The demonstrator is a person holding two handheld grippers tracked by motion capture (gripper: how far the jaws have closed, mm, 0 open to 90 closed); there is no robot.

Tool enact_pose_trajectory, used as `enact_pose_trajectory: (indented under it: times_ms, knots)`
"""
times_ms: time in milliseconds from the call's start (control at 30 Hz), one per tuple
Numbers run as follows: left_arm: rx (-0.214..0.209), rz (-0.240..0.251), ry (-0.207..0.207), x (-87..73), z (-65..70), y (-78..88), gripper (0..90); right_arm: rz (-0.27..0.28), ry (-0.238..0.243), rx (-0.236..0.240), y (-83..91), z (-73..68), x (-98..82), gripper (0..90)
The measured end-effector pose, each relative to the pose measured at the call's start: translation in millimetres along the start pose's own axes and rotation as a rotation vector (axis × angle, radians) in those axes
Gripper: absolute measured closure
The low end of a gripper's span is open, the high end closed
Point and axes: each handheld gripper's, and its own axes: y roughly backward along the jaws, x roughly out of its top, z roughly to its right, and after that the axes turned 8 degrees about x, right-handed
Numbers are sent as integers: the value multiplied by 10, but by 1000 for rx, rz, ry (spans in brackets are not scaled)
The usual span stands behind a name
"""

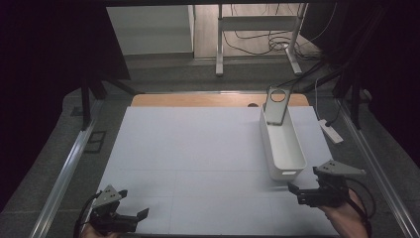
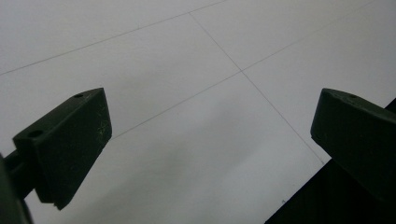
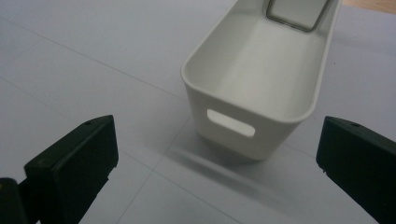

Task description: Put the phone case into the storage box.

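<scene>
- Two tongs, both released, gripping nothing: left tongs [image 1: 130,218] low over bare tabletop [image 1: 198,148].
- Right tongs [image 1: 297,192] just beside white bin's [image 1: 282,148] near end.

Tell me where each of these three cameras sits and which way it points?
High view: above the person's side, looking forward and down on the table; left gripper, right gripper and a hand show.
Left gripper view: rides the left gripper, looking down at bare table; both jaws wide apart.
Right gripper view: rides the right gripper, facing the white bin.
Shared: the bin and the metal stand in it.
</scene>
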Motion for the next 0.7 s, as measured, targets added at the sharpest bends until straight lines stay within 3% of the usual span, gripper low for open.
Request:
enact_pose_trajectory:
  times_ms: [333, 700]
  knots:
    - [-1, 3, 5, -3, -1, -1, 0, 3, -14, -15, 59, -85, -253, 0]
    - [-2, 1, 5, -4, -4, -1, 0, -21, 8, -43, 86, -159, -439, 0]
